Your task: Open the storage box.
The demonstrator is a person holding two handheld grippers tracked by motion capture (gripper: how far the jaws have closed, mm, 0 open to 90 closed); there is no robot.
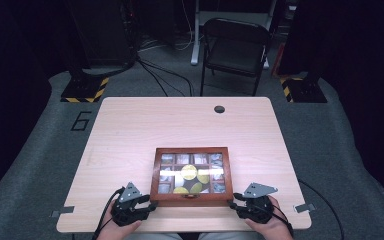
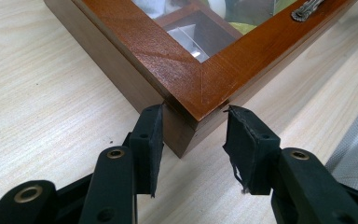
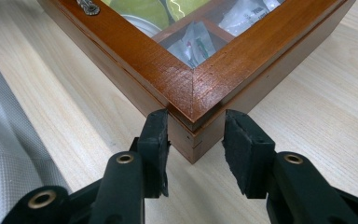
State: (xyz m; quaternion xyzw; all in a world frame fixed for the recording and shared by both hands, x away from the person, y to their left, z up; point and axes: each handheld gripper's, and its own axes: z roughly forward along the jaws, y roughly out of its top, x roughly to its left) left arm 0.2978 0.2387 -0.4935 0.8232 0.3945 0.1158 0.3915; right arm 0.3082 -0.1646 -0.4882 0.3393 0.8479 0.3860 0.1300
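box (image 1: 191, 198) on table (image 1: 130, 130), chair (image 1: 235, 47) behind

Right gripper (image 3: 196, 135) fingers (image 3: 154, 140) clamp near corner of wooden box (image 3: 193, 88) on table (image 3: 317, 107).

I hold my left gripper (image 1: 151, 204) at the near left corner of the wooden box (image 1: 191, 200), my hand (image 1: 122, 227) low behind it and my forearm coming up from the near edge. Its two black jaws straddle that corner, the pads (image 2: 151, 140) pressed against the two sides that meet there. My right gripper (image 1: 233, 199) sits at the near right corner of the box, mirrored, with my right hand (image 1: 267, 222) wrapped round its body. Its jaws clamp that corner the same way, one pad (image 3: 156, 140) on each side wall. Both grippers point inward and slightly away from me, each carrying its grey three-cornered plate on top.
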